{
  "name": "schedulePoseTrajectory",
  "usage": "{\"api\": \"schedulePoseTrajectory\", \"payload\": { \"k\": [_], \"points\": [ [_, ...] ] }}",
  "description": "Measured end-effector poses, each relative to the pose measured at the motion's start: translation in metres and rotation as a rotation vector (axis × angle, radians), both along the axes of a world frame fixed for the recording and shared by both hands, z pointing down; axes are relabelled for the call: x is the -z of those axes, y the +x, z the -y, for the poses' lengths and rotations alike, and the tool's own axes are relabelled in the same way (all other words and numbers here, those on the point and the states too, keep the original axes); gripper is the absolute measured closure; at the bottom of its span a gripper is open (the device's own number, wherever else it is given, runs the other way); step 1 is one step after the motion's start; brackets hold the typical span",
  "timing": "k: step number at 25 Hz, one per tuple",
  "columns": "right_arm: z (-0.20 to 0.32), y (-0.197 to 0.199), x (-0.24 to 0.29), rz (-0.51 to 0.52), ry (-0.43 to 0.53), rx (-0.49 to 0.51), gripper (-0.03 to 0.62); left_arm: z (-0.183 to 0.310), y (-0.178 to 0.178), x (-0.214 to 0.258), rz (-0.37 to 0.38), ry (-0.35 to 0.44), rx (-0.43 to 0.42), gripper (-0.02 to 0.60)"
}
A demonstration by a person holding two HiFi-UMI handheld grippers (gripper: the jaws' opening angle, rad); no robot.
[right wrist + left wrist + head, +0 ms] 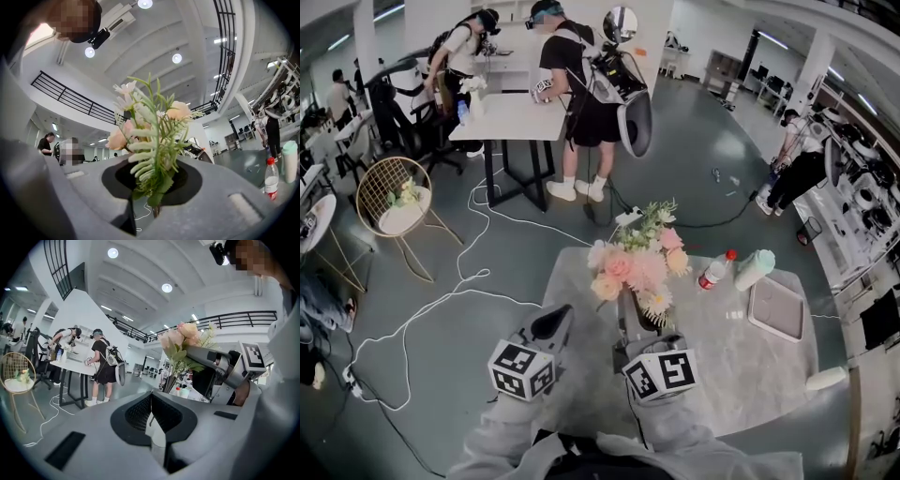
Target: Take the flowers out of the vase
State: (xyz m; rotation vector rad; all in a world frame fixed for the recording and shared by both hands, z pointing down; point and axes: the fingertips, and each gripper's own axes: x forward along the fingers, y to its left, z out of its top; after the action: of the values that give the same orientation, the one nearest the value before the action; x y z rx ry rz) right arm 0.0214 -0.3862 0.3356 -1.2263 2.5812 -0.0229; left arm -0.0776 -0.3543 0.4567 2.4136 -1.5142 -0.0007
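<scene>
Closest to us are our own grey sleeves, and just past them both grippers reach over the near side of the worktop. Our right gripper is clamped on the flowers: its own view shows the green stems and fern leaves pinched between jaws that are nearly closed, with the pink and cream blooms rising straight above. We cannot make out the vase clearly in any view. Our left gripper sits just beside the right one, over the worktop's left edge, with its jaws together at the tips and nothing between them.

Beyond the bouquet to the right, a bottle with a red cap and a pale cylinder with a green top stand upright near each other, well apart from the flowers. A square tray lies near the right edge. Bare worktop runs between the tray and our right gripper. Left of the worktop we have open floor, crossed by loose white cables.
</scene>
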Motion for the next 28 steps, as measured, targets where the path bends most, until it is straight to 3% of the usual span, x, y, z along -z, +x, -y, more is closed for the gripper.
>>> {"api": "schedulePoseTrajectory", "payload": {
  "k": [28],
  "points": [
    [-0.032,-0.035,-0.153,-0.096,-0.377,0.147,0.493,-0.043,-0.024,-0.085,-0.049,-0.209,0.102,0.578]
  ]
}}
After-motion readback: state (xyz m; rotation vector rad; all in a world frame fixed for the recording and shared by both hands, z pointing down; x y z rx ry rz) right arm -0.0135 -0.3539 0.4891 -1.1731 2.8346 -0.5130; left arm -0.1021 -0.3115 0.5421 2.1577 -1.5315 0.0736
